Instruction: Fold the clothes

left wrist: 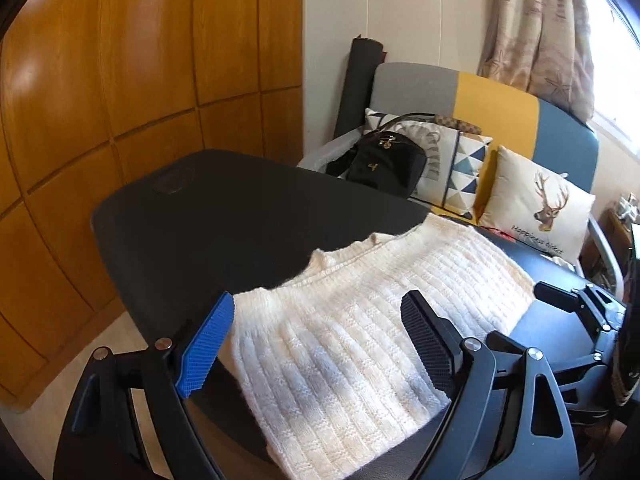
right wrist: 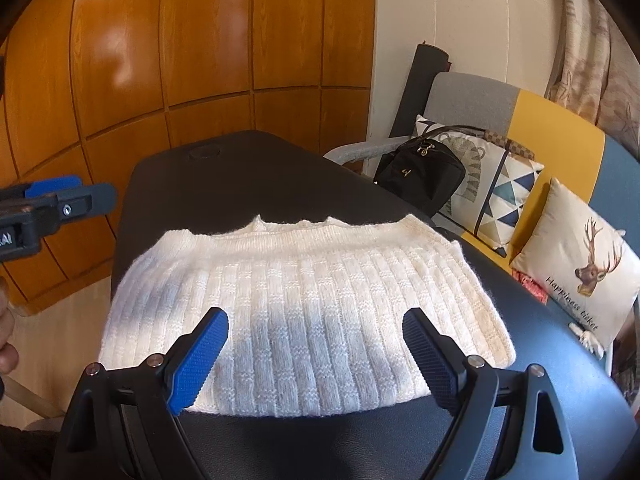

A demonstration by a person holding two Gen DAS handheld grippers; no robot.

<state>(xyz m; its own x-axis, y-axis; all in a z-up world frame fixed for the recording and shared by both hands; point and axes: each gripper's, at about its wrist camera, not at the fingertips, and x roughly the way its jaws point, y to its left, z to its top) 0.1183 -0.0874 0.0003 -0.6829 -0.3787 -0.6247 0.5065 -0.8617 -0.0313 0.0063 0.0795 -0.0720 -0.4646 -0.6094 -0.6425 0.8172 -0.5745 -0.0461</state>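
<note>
cream knit sweater [right wrist: 296, 312] lies as flat neat rectangle mid-tabletop [right wrist: 240, 176], near front edge; left tongs [left wrist: 316, 344] and right tongs [right wrist: 316, 356] both spread wide, empty, above it; could be folded already or mid-fold, tbh

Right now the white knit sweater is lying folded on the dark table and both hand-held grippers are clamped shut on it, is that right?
Not quite. The white knit sweater does lie folded on the dark table, but both grippers are open and empty. The right wrist view shows the right hand-held gripper spread wide above the sweater; the left wrist view shows the left hand-held gripper the same.
</note>
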